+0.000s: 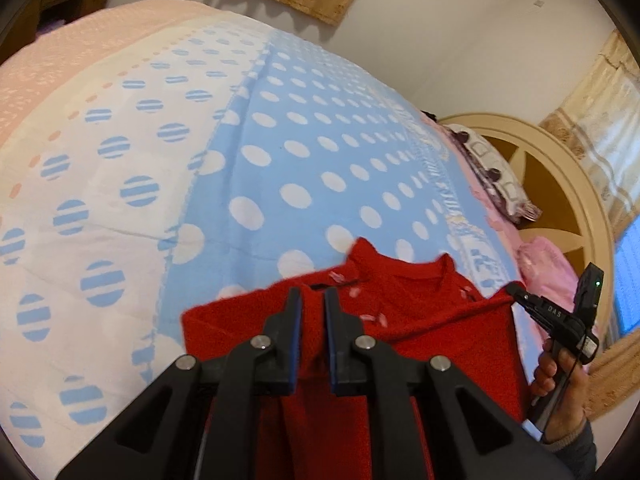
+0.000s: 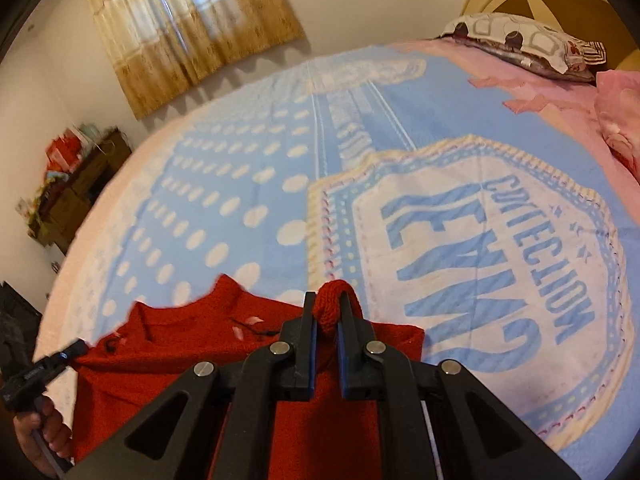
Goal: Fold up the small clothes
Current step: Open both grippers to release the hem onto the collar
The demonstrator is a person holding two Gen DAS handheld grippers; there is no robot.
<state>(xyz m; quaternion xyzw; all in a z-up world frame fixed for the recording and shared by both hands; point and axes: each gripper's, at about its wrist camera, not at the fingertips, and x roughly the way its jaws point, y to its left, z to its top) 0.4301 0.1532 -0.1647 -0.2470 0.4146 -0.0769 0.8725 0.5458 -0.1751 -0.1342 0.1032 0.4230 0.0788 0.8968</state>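
Red knitted garment (image 1: 420,320): small sweater with a raised collar and a few pale pink trims near the neckline. It is held up above the near edge of the bed, its top edge stretched between the 2 grippers and its body hanging down below them.

Left gripper (image 1: 312,300): black, blue-padded fingers (image 1: 294,320), narrowed onto a fold of the sweater's top edge, which fills the gap between them. In the right wrist view the same gripper (image 2: 78,350) shows at the far left, pinching the corner of the sweater, with the left hand (image 2: 38,436) on its handle.

Right gripper (image 2: 328,308): narrowed onto a bunched roll of red knit that bulges up between the fingertips. In the left wrist view it appears at the right (image 1: 514,292), clamped on the other end of the sweater's top edge, with the right hand (image 1: 560,392) around its handle.

Bed (image 1: 280,140): covered by a light blue spread with white dots, a white panel with striped blue dots, and a large white badge with blue lettering (image 2: 480,248).

Pillows (image 2: 520,44): patterned, against the headboard (image 1: 560,184), with pink bedding (image 2: 616,120) beside them.

Curtain (image 2: 188,28): tan, on the wall beyond the bed.
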